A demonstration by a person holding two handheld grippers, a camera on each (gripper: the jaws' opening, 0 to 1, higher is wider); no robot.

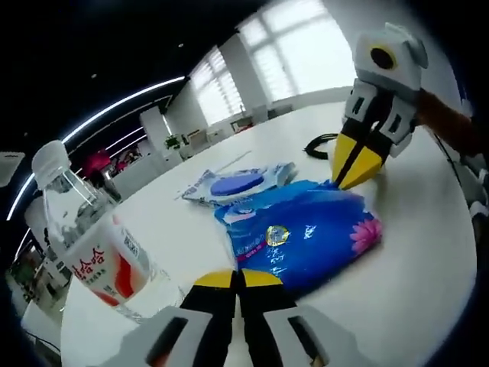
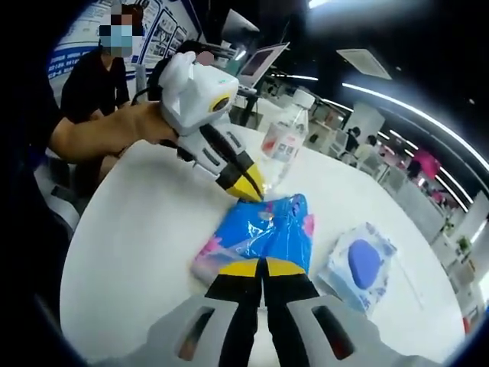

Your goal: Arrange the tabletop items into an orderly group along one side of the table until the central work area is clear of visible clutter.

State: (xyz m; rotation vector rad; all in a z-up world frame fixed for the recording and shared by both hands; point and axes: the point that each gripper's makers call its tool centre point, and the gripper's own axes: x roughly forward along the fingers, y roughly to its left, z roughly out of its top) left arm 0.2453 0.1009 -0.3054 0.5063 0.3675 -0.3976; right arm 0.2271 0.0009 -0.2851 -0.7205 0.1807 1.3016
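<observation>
White round table (image 1: 428, 260) in a bright open office (big windows behind); both grippers (image 1: 238, 277) (image 2: 262, 267) pinch the blue tissue pack (image 1: 306, 233), jaws pressed together.

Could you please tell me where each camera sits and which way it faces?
Left gripper view: rides the left hand-held gripper, facing the blue packet, with the right hand-held gripper opposite.
Right gripper view: rides the right hand-held gripper, facing back; a hand holds the left one.
Shared: packet, water bottle, wipes pack, white table.
</observation>
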